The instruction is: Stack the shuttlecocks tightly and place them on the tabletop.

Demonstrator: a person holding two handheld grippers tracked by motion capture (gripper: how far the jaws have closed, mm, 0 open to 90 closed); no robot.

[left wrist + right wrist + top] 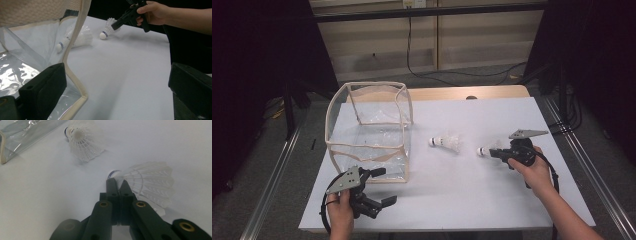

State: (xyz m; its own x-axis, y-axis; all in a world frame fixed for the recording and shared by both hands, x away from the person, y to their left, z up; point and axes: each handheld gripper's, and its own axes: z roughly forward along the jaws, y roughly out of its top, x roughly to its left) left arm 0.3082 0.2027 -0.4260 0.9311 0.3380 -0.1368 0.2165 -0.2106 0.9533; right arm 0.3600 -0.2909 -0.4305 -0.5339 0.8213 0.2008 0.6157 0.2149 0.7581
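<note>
White surface: a pale board (472, 190) covers a wooden table, whose bare edge shows at the far side.
Room: dark curtains on both sides, a light panelled wall behind, a black cable hanging down it, grey floor with metal rails.
Clear bag: a see-through box-shaped bag (369, 131) with cream trim stands open on the left part of the board.
Held shuttlecock: a white plastic shuttlecock (147, 182) with a netted skirt and a blue band by its cork lies on the board right of centre, cork pointing left.
Second shuttlecock: the same kind (446, 142), lying between bag and held one.
Right gripper: its jaws (118, 185) are pinched together on the skirt's edge of the held shuttlecock.
Left gripper: (382, 186) jaws spread wide, empty, just beside the bag's near corner.
</note>
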